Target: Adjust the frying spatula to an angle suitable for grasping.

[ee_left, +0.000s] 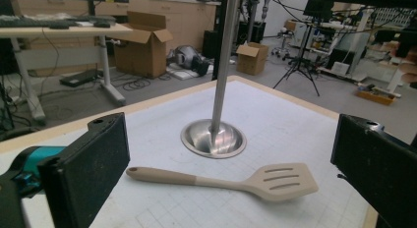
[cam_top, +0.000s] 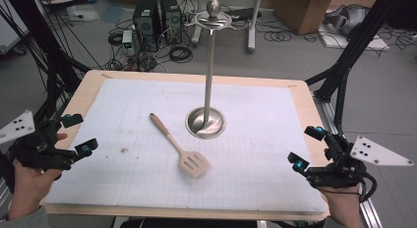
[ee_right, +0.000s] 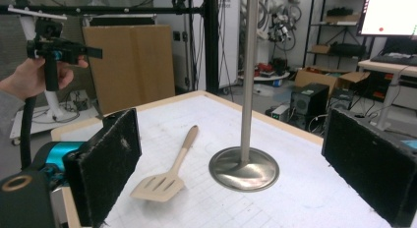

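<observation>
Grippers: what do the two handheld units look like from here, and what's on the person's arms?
Both the left gripper and the right gripper are black frames with teal accents at the jaws, fuzzy black pads, and a grey three-cornered plate dotted with holes. Grey sleeves.

Two black computer towers [cam_top: 156,19] stand on the floor just beyond the table's [cam_top: 83,98] far edge, with cables [cam_top: 179,53] coiled beside them. Farther right of the towers sits an open cardboard box [cam_top: 305,9], a grey bag [cam_top: 346,19] next to it.
</observation>
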`<act>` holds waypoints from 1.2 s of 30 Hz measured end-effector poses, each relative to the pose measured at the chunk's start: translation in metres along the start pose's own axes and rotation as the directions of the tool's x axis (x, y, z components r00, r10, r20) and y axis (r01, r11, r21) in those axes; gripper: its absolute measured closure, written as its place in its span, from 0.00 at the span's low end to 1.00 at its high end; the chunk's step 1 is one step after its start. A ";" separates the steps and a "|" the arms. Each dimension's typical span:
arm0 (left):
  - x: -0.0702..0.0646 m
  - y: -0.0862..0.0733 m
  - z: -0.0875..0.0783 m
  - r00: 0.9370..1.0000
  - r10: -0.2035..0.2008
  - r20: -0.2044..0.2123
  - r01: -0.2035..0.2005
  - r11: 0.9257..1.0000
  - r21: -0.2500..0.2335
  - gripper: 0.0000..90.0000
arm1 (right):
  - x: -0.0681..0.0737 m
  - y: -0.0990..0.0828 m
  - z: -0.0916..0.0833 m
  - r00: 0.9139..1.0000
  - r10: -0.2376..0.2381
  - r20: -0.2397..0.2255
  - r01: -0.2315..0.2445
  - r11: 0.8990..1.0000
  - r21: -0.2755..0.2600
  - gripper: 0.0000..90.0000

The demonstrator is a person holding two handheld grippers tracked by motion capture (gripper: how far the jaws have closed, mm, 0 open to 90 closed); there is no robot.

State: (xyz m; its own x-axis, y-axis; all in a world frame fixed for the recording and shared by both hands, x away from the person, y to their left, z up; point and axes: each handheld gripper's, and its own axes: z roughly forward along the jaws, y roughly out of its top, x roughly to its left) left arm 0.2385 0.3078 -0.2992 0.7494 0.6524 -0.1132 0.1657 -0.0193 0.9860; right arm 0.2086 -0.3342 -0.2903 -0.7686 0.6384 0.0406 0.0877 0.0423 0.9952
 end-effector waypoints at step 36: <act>-0.008 -0.015 0.030 0.997 0.029 -0.070 -0.022 0.994 0.103 0.49 | -0.003 -0.003 -0.004 1.000 0.021 0.003 -0.021 1.000 -0.002 0.08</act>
State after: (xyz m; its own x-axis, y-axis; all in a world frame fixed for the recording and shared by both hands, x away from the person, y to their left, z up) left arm 0.2487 0.2802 -0.3165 0.7069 0.7032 -0.0758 0.2146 -0.1111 0.9704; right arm 0.2082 -0.3394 -0.2934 -0.7648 0.6413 0.0617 0.1032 0.0274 0.9943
